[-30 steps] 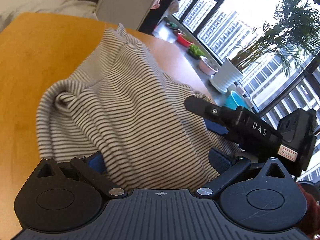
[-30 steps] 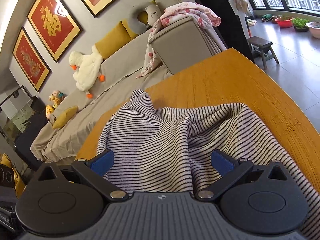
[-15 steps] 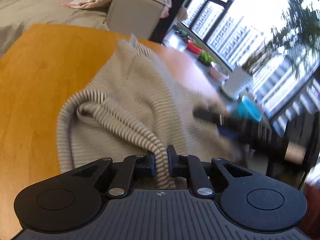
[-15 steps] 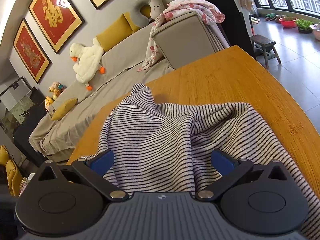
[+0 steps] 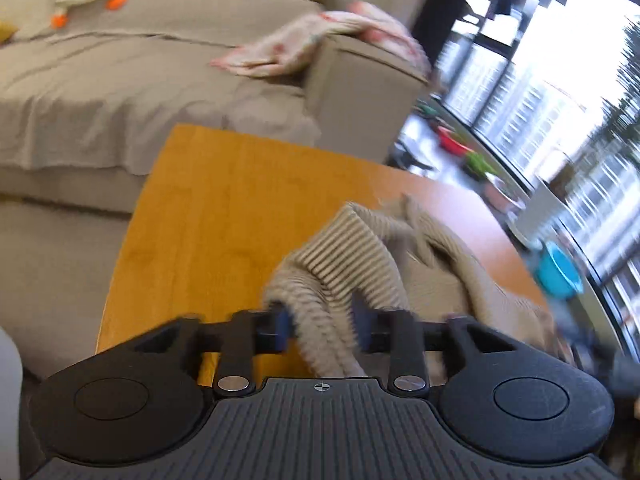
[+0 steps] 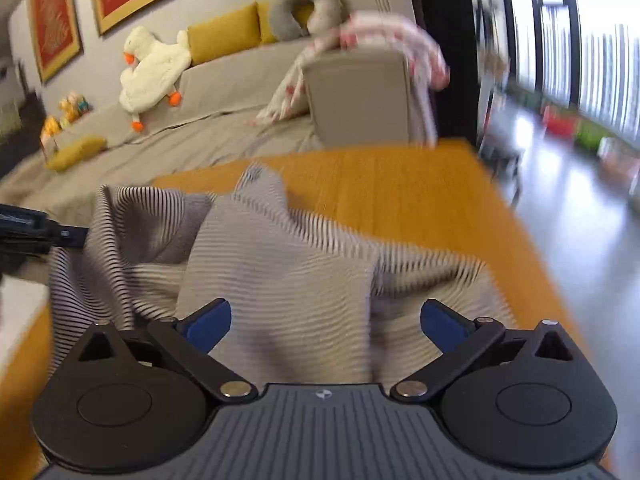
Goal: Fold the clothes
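Note:
A black-and-white striped garment [image 6: 280, 264] lies bunched on the orange wooden table [image 6: 400, 184]. My left gripper [image 5: 322, 326] is shut on a gathered fold of the striped garment [image 5: 348, 252] and holds it up off the table. It also shows at the left edge of the right wrist view [image 6: 60, 236], gripping the cloth's raised corner. My right gripper [image 6: 326, 322] is open, its blue pads [image 6: 208, 322] spread on either side of the cloth just below it. Both views are blurred by motion.
A grey sofa [image 5: 120, 92] with a pink patterned blanket [image 5: 320, 36] and a white plush duck [image 6: 152, 68] stands beyond the table's far edge. Tall windows and floor pots [image 5: 452, 142] lie to the right. A teal bowl [image 5: 558, 274] sits past the table's right edge.
My left gripper closed on a fold of the garment, then lifted and pulled it left. The right gripper stayed open and swung to face the sofa more squarely.

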{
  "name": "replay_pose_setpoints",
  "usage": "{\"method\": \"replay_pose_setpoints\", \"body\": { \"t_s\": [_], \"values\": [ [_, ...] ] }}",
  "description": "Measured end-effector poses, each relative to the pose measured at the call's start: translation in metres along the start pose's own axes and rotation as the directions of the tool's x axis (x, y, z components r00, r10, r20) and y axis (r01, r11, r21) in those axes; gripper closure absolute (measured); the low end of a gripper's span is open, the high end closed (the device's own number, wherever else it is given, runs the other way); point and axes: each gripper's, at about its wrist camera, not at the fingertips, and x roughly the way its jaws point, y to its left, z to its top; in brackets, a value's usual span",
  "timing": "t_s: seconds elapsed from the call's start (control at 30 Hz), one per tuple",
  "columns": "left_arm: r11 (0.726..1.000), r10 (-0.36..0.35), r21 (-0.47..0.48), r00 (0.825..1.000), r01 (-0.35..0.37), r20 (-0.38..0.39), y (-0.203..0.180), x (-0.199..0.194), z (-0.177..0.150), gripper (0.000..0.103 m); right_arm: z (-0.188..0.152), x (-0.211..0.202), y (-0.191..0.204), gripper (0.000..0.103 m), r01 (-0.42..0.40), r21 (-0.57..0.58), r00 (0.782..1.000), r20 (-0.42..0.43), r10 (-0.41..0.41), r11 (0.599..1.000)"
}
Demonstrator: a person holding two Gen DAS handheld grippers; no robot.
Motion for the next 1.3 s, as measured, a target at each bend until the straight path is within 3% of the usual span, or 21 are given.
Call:
{"method": "replay_pose_setpoints", "body": {
  "t_s": [0.03,0.13,0.2,0.27,0.3,0.33,0.4,0.47,0.53,0.6,0.67,0.7,0.73,0.77,0.8,0.9,1.0,1.1,1.17,1.23,1.3],
  "values": [
    [0.999,-0.015,0.029,1.0,0.015,0.009,-0.005,-0.006,0.0,0.044,0.006,-0.005,0.009,0.01,0.037,-0.066,0.999,0.042,-0.034,0.997],
    [0.995,-0.005,0.101,0.998,-0.002,0.069,-0.02,-0.017,0.004,0.026,0.028,-0.006,0.037,0.015,0.024,-0.178,0.995,0.099,-0.007,0.984],
    [0.991,-0.001,0.136,0.995,-0.012,0.099,-0.031,-0.022,0.009,0.024,0.038,0.009,0.054,0.015,-0.033,-0.2,0.997,0.068,0.048,0.979],
    [0.987,-0.009,0.163,0.993,-0.01,0.117,-0.041,-0.028,0.014,0.021,0.037,0.034,0.069,0.015,-0.043,-0.242,0.999,0.018,0.049,0.969],
    [0.985,-0.027,0.17,0.993,0.007,0.117,-0.043,-0.033,0.015,0.015,0.033,0.045,0.074,0.021,-0.036,-0.275,0.999,-0.003,0.037,0.961],
    [0.984,-0.037,0.18,0.992,0.014,0.12,-0.045,-0.038,0.016,0.009,0.029,0.055,0.076,0.043,-0.029,-0.308,0.999,-0.023,0.024,0.951],
    [0.975,-0.015,0.22,0.991,-0.015,0.132,-0.05,-0.044,0.016,0.008,0.027,0.064,0.068,0.069,-0.009,-0.338,0.999,-0.039,-0.004,0.941],
    [0.965,0.001,0.26,0.99,-0.038,0.141,-0.057,-0.037,0.018,0.005,0.033,0.064,0.052,0.072,0.019,-0.324,0.999,-0.022,-0.028,0.946],
    [0.957,0.014,0.286,0.991,-0.052,0.133,-0.061,-0.016,0.023,0.004,0.041,0.061,0.038,0.092,0.074,-0.308,0.997,0.024,-0.07,0.948],
    [0.95,0.039,0.307,0.995,-0.065,0.089,-0.061,0.017,0.027,0.004,0.05,0.055,0.024,0.096,0.11,-0.304,0.993,0.08,-0.09,0.946],
    [0.936,0.085,0.338,0.995,-0.095,0.044,-0.059,0.051,0.028,0.013,0.063,0.056,0.006,0.098,0.155,-0.287,0.984,0.124,-0.124,0.945],
    [0.927,0.118,0.355,0.993,-0.12,0.027,-0.057,0.066,0.029,0.045,0.071,0.059,-0.004,0.098,0.181,-0.274,0.979,0.142,-0.146,0.945],
    [0.919,0.149,0.369,0.989,-0.14,0.006,-0.053,0.079,0.029,0.067,0.079,0.062,-0.014,0.098,0.206,-0.261,0.973,0.16,-0.168,0.943],
    [0.91,0.182,0.379,0.983,-0.166,-0.007,-0.049,0.091,0.03,0.072,0.087,0.067,-0.025,0.098,0.229,-0.243,0.967,0.171,-0.19,0.943],
    [0.902,0.22,0.381,0.975,-0.203,-0.003,-0.043,0.098,0.031,0.085,0.089,0.08,-0.039,0.098,0.24,-0.211,0.966,0.149,-0.212,0.947],
    [0.882,0.307,0.371,0.951,-0.29,0.012,-0.023,0.115,0.036,0.089,0.081,0.122,-0.072,0.098,0.276,-0.169,0.961,0.054,-0.271,0.946],
    [0.891,0.318,0.338,0.948,-0.303,0.012,-0.01,0.12,0.045,0.089,0.068,0.146,-0.09,0.101,0.311,-0.166,0.948,-0.011,-0.317,0.936],
    [0.902,0.308,0.316,0.951,-0.296,0.011,-0.007,0.119,0.052,0.082,0.07,0.149,-0.108,0.101,0.317,-0.092,0.947,-0.033,-0.321,0.944],
    [0.916,0.286,0.29,0.958,-0.277,0.014,-0.009,0.11,0.054,0.074,0.072,0.141,-0.117,0.1,0.276,-0.046,0.96,-0.027,-0.277,0.96],
    [0.931,0.258,0.26,0.966,-0.257,0.033,-0.013,0.092,0.051,0.037,0.07,0.119,-0.114,0.097,0.209,-0.055,0.978,-0.009,-0.209,0.976],
    [0.951,0.207,0.22,0.976,-0.218,0.07,-0.019,0.075,0.048,0.021,0.064,0.092,-0.108,0.084,0.144,-0.089,0.989,0.007,-0.144,0.985]
  ]
}}
